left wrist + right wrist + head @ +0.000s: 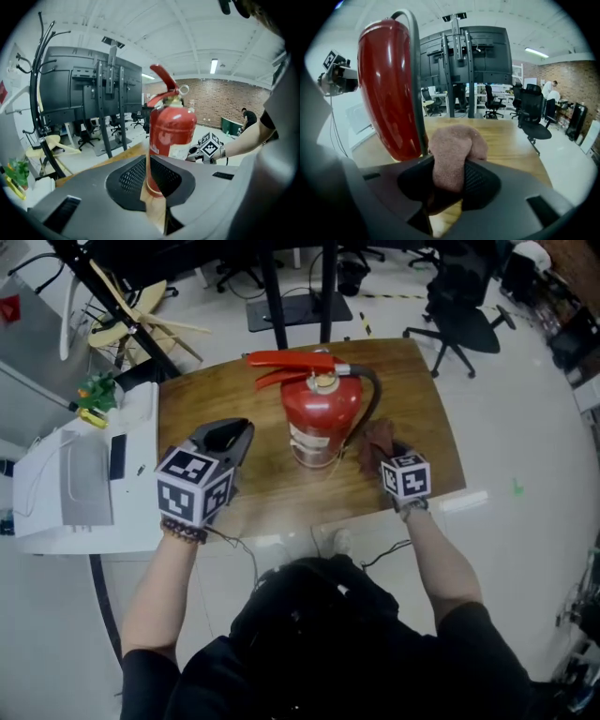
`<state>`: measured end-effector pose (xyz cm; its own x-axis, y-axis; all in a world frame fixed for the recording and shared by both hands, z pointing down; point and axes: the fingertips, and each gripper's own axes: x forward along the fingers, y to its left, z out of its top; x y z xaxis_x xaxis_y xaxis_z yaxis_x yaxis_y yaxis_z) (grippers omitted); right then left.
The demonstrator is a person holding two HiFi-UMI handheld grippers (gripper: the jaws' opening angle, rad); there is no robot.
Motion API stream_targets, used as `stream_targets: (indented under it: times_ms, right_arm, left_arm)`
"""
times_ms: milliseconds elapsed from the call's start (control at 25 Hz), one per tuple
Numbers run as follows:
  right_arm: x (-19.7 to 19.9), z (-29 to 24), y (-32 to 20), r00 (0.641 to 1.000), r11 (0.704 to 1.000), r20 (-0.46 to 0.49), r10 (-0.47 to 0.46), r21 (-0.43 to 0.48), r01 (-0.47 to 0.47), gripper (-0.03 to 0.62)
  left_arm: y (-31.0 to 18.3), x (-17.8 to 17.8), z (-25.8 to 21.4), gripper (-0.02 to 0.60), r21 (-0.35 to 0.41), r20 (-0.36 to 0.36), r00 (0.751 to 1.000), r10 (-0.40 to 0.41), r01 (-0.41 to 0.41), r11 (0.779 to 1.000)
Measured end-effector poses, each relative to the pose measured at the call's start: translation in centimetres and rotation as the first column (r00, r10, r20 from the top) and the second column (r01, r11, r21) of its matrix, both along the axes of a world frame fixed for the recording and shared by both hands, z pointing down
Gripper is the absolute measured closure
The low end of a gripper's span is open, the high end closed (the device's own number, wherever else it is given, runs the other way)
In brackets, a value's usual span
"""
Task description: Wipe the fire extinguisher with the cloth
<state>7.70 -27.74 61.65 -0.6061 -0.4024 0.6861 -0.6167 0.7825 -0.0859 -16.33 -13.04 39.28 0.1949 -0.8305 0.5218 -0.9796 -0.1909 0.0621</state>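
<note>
The fire extinguisher (319, 418) stands upright on the worktop (202, 404), directly between the left tongs (232, 432) and the right tongs (382, 451). Bare wood lies open to its left and along the near edge. On its right, the black hose (376, 397) and the cloth (377, 437) held in the right tongs crowd the gap

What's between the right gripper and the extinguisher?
Only the cloth, clamped in the right gripper and bunched beside the extinguisher. The right gripper view shows it best.
</note>
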Motion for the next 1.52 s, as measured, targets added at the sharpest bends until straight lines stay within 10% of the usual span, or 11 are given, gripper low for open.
stream_targets:
  times_ms: [560, 1520]
  right_arm:
    - [0.9, -17.4, 2.1, 0.989, 0.981, 0.123, -0.081, 0.188, 0.057, 0.453]
    - [0.5, -27.0, 5.1, 0.962, 0.945, 0.227, -0.155, 0.317, 0.078, 0.453]
  left_arm:
    - [-0.7, 2.3, -13.6, 0.390, 0.151, 0.212, 0.922, 0.323, -0.357, 0.922]
    - [-6.2, 3.6, -9.0, 0.426, 0.142, 0.001, 0.966, 0.258, -0.255, 0.956]
